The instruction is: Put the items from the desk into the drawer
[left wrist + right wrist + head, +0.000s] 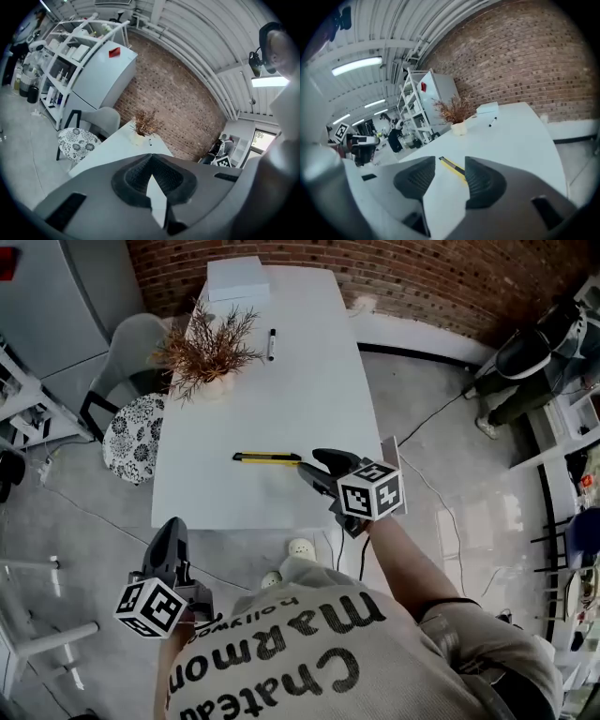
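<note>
White desk [300,381], cutter [267,458] before right gripper [313,466]

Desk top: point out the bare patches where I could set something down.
The widest bare stretch of the desk lies between the marker and the utility knife. The right half beyond the marker, right of the white box, is bare too. Crowded: the far left, where the dried plant spreads beside the marker.
</note>
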`<act>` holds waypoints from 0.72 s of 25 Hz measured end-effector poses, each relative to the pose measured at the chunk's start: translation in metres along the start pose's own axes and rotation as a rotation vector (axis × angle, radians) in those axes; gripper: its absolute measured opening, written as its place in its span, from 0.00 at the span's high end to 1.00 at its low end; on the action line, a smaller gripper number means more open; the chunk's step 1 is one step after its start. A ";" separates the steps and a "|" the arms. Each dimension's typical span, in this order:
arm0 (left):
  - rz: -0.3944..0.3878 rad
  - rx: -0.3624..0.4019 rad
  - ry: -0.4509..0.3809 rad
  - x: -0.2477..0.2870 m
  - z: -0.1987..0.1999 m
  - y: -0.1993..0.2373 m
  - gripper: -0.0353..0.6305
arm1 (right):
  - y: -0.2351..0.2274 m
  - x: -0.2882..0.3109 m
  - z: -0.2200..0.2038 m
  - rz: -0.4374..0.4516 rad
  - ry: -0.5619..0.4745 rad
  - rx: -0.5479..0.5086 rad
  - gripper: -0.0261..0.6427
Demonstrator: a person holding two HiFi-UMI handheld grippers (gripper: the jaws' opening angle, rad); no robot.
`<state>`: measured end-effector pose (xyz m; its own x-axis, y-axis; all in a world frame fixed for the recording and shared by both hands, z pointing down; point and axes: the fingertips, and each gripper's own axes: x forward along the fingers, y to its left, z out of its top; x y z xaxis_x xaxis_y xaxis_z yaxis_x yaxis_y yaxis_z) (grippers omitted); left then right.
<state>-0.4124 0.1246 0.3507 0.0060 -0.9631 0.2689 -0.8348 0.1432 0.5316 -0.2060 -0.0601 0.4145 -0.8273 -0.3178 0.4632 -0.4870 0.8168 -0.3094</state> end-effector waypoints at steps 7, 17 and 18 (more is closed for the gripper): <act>0.130 -0.062 -0.054 -0.021 0.008 0.052 0.94 | -0.003 0.059 -0.006 0.049 0.162 -0.114 0.66; 0.222 -0.122 -0.097 0.001 0.019 0.078 0.94 | 0.000 0.121 -0.037 0.181 0.469 -0.384 0.65; 0.223 -0.118 -0.095 0.005 0.019 0.078 0.94 | -0.002 0.125 -0.040 0.190 0.488 -0.398 0.65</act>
<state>-0.4880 0.1269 0.3787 -0.2273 -0.9210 0.3164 -0.7396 0.3747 0.5591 -0.2974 -0.0819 0.5062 -0.6208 0.0283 0.7834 -0.1261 0.9827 -0.1354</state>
